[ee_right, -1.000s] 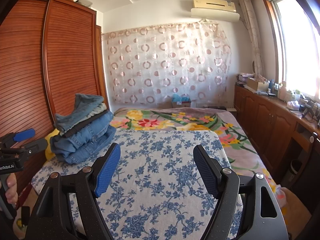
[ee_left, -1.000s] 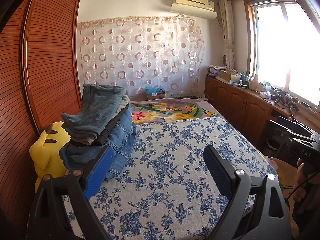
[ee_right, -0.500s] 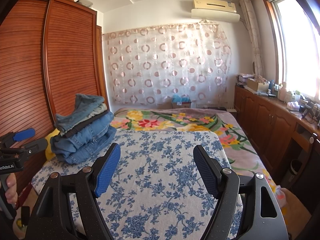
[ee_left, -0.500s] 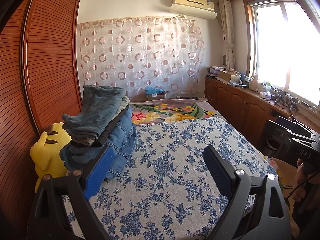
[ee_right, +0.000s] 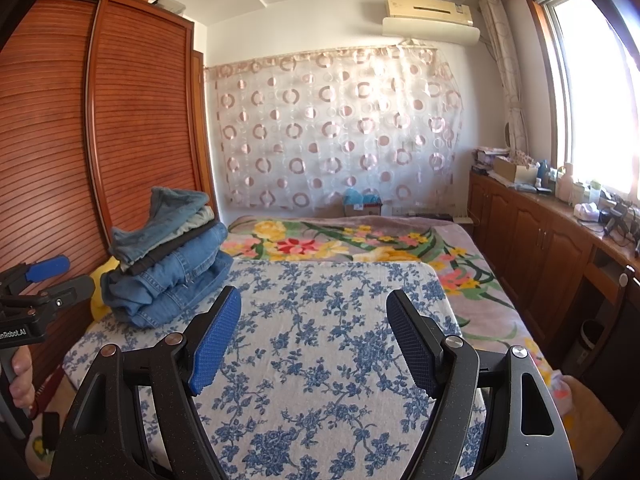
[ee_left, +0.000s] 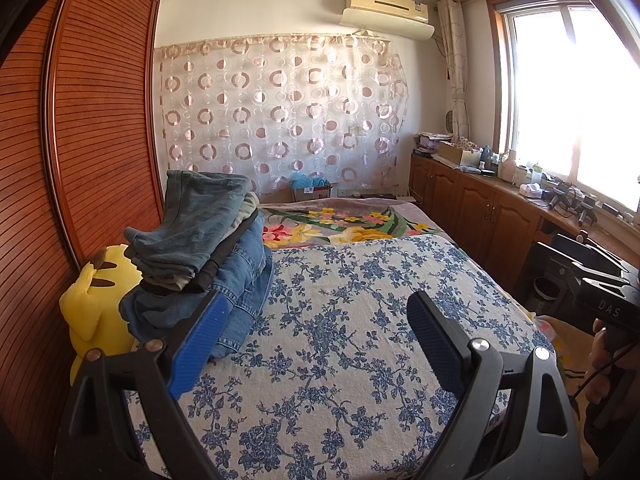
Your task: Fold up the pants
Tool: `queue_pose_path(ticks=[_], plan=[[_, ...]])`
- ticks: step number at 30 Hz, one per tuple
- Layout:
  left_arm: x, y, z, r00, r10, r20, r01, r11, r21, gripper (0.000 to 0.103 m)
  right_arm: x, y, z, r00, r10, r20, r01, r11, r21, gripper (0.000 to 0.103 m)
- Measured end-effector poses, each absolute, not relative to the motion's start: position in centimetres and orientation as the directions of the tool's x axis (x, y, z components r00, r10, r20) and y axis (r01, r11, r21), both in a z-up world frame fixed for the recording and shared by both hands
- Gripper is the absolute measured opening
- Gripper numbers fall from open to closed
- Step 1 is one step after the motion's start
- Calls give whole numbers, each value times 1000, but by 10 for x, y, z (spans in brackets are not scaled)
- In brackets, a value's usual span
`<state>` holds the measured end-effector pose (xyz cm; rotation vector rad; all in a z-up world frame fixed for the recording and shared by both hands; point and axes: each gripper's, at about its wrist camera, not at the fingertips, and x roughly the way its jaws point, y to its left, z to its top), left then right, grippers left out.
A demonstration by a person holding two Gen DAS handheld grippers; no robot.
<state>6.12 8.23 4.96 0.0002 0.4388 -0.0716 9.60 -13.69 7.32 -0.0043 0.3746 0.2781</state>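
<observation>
A stack of folded pants, mostly blue denim with a dark pair in between, sits on the left side of the bed; the same pile of pants shows at the left in the right wrist view. My left gripper hovers open over the blue-flowered bedspread, its left pad just in front of the stack and nothing between the fingers. Further right, my right gripper stands open above the spread, also empty. A hand holds the left gripper's handle at the far left of the right wrist view.
A yellow plush toy leans between the stack and the wooden wardrobe. A floral blanket covers the far end of the bed. Wooden cabinets with cluttered tops run under the window on the right.
</observation>
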Motion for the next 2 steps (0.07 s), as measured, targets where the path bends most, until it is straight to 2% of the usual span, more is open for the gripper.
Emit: queue_pose_path(ticks=[2], plan=[[61, 82, 49, 903, -69, -425, 69, 998, -15, 92, 95, -137, 73, 894, 267, -361, -268, 962, 48, 77]])
